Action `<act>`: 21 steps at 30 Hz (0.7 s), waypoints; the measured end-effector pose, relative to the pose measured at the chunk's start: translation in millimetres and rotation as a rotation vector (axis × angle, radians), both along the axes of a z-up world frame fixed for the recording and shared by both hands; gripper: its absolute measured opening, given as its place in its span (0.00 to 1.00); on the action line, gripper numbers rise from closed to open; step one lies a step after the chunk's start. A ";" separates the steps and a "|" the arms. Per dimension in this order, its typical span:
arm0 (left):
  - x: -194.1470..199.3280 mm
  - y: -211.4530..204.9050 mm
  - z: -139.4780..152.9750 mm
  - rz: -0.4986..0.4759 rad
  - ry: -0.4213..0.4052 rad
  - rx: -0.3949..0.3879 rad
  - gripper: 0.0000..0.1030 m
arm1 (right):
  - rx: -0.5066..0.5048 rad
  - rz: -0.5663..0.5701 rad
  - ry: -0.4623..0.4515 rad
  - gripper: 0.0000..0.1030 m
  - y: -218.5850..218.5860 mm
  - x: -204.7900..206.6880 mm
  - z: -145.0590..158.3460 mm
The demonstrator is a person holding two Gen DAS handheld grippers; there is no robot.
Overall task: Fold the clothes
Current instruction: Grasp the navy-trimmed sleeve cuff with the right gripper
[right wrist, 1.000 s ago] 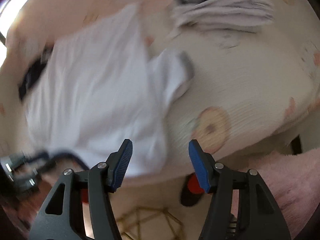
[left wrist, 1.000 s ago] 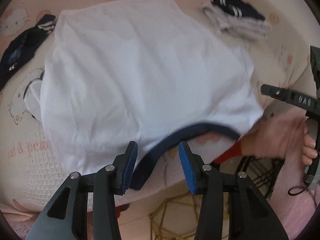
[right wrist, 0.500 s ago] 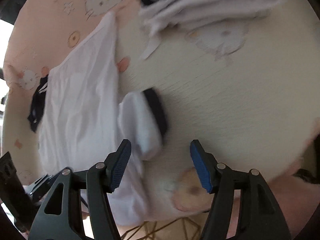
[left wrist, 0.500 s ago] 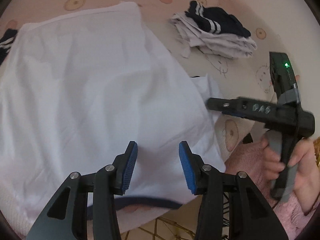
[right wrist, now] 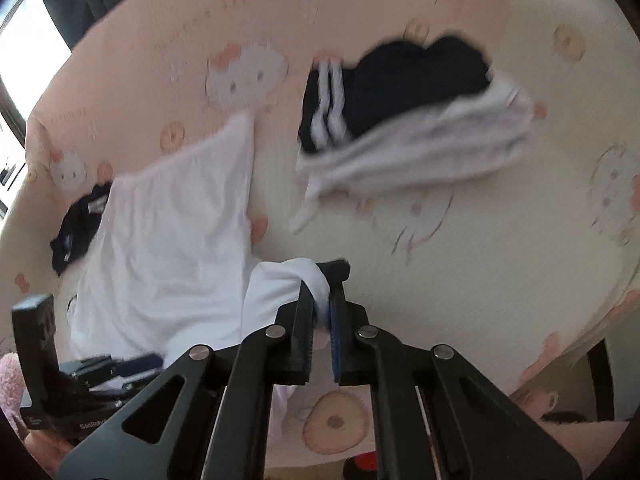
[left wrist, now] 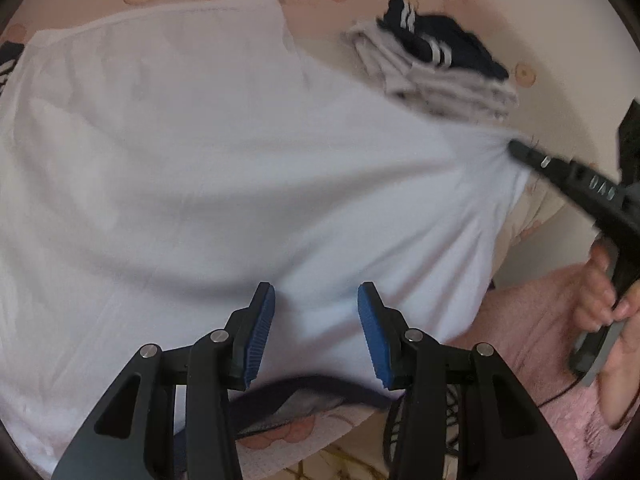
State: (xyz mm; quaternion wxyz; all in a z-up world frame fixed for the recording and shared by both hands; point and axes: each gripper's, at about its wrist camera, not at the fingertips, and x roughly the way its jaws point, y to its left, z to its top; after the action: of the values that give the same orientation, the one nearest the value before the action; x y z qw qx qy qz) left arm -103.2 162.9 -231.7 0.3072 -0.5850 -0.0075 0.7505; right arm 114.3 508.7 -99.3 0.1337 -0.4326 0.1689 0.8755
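Observation:
A white T-shirt [left wrist: 224, 152] with a navy collar [left wrist: 304, 390] lies spread on the pink cartoon-print bed cover [left wrist: 496, 8]. My left gripper [left wrist: 316, 332] is open above the shirt near its collar end, touching nothing. My right gripper [right wrist: 322, 304] is shut on the shirt's right sleeve [right wrist: 296, 280] with its navy cuff; in the left wrist view it [left wrist: 516, 148] pinches the sleeve and pulls it taut to the right. The shirt's body [right wrist: 168, 240] shows at the left of the right wrist view.
A folded pile of grey-white and navy striped clothes [left wrist: 436, 72] [right wrist: 404, 120] lies beyond the shirt. A dark garment [right wrist: 76, 224] lies at the shirt's far left. The bed edge [left wrist: 332, 436] runs under my left gripper. A window [right wrist: 24, 56] is at the far left.
My right gripper moved onto the sleeve and shut on it, drawing it out to the right. My left gripper stayed open and shifted slightly over the shirt.

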 end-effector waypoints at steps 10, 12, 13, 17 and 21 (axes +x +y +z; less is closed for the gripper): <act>-0.4 -11.9 15.5 0.018 0.044 -0.004 0.46 | -0.142 -0.016 -0.216 0.67 0.8 -36.9 -65.0; -2.5 -9.2 -2.6 0.002 -0.026 -0.082 0.46 | -0.181 -0.015 -0.212 0.56 0.9 -36.5 -68.9; -1.5 -8.8 -8.0 -0.007 -0.035 -0.102 0.45 | -0.200 -0.015 -0.210 0.39 1.0 -36.2 -70.8; 14.0 -8.1 -4.6 -0.081 -0.055 -0.214 0.46 | -0.216 0.027 -0.160 0.18 -9.1 -34.6 -61.9; 19.5 -33.8 0.3 -0.043 -0.115 -0.146 0.46 | -0.128 0.107 -0.073 0.18 -32.5 -33.4 -34.7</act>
State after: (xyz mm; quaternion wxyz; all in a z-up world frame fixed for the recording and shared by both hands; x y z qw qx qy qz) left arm -83.8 129.1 -231.4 0.2791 -0.6478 0.0422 0.7075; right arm 80.9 476.1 -134.0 0.0651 -0.4802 0.1961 0.8525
